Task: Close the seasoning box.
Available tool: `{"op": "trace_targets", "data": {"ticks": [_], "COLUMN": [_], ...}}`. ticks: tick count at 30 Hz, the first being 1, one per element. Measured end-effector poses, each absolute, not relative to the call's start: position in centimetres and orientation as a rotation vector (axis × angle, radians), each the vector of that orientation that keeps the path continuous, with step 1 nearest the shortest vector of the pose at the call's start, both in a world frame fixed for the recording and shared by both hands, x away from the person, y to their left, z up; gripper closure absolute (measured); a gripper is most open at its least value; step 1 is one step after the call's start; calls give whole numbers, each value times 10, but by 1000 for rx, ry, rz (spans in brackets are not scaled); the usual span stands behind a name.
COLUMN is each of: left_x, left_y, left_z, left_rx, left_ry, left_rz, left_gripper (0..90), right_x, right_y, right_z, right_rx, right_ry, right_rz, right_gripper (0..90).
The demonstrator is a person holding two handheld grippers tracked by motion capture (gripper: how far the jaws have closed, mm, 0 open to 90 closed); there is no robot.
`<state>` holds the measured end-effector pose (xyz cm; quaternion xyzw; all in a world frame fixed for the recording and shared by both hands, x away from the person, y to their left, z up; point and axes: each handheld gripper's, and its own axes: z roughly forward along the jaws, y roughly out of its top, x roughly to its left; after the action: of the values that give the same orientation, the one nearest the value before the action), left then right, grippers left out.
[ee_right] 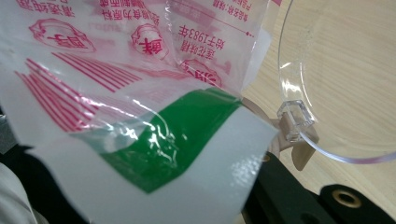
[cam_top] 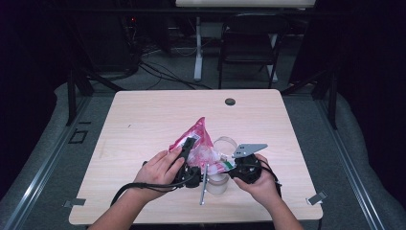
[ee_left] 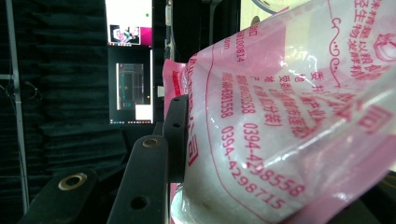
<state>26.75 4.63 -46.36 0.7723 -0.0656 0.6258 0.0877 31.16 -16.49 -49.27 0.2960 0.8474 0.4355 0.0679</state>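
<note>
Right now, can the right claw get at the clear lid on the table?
Probably not yet: the right claw is shut on the pink bag's corner. The clear lid lies close beside it, nothing between, so it must release first.

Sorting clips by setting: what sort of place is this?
Probably a lab or recording room: a bare wooden table, black curtains, a lit monitor, floor cables and a folding chair.

Table [cam_top: 143, 120] lit from above, surroundings dark; glare on bag [ee_right: 154, 135]; close-up bag soft, slightly blurred.
</note>
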Motion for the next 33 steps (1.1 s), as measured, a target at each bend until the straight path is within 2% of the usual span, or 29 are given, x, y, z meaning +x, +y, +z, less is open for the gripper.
{"op": "trace_targets", "data": {"ticks": [33], "left_x": [270], "left_y": [53], "left_z": [-466], "left_rx": [2328], "left_ry": [-155], "left_rz": [1850], "left_gripper": [689], "right_x": [308], "right_y": [-165], "right_z": [-487], "right_rx": [876], "right_ry": [2525], "right_rz": [1330], "right_gripper": [900]}}
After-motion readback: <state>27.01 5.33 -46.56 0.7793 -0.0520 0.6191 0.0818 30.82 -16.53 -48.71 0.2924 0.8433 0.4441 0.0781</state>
